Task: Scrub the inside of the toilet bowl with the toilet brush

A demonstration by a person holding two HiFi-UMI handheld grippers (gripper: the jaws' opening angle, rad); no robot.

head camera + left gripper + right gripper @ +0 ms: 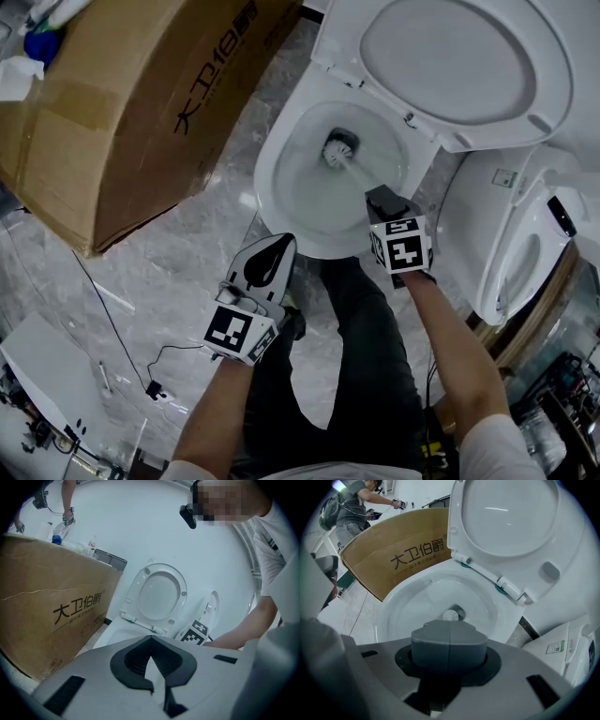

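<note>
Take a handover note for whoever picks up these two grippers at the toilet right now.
Right gripper: shut on the white toilet brush, whose head is down at the drain of the white ceramic toilet bowl.
Left gripper: shut, empty, outside the bowl's near rim.
Done: white lid up, brush in the bowl.
Left: scrub the bowl's inner walls all round.

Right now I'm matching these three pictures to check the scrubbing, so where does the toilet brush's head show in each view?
Head view: brush head upper centre, up-left of the right claw that holds its handle.
Left gripper view: not in it.
Right gripper view: brush head at centre, just beyond the claw's shut tips.
Shared landmark: the raised toilet lid.
</note>
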